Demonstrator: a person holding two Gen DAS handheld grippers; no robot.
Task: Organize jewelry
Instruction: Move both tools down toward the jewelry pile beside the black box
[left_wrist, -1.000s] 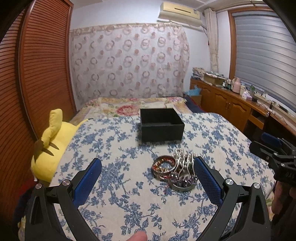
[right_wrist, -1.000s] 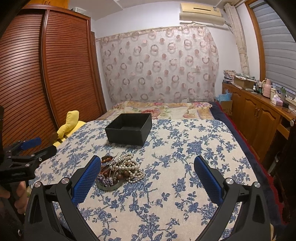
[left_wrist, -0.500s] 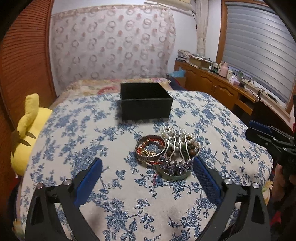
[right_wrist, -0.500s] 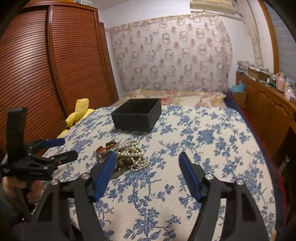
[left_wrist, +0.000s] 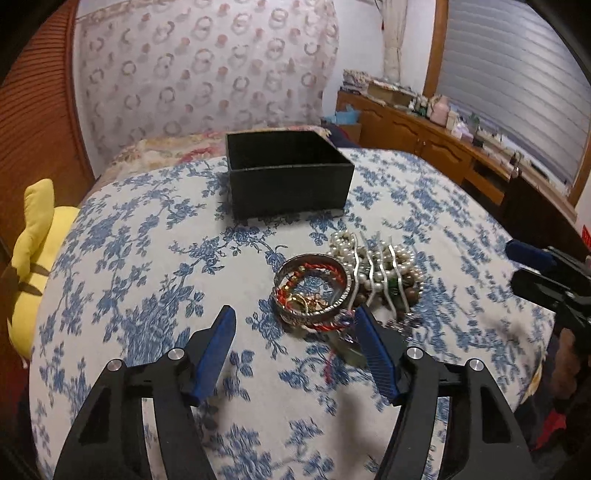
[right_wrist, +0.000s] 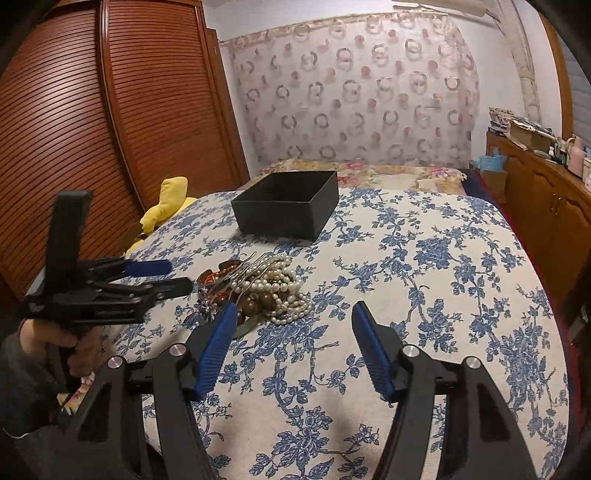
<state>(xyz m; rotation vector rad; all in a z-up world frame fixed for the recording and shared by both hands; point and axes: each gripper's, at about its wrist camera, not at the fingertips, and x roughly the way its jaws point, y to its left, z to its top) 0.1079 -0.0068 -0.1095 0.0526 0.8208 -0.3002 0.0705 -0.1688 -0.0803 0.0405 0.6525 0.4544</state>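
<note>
Black box (left_wrist: 288, 173) unmarked, no writing readable — left gripper (left_wrist: 295, 321), jaws just narrowing, and right gripper (right_wrist: 291, 314) both empty.

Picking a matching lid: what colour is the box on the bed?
Black box, plain and open-topped, clearest in the left wrist view.

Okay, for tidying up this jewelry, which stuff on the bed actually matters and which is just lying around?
Part of the job:
- jewelry pile: bangles, pearl strands, hair comb
- black box, open, beyond the pile
- left tongs and right tongs, both open and holding nothing

Just lying about:
- yellow plush toy at the bed's edge
- clutter on the wooden sideboard
</note>
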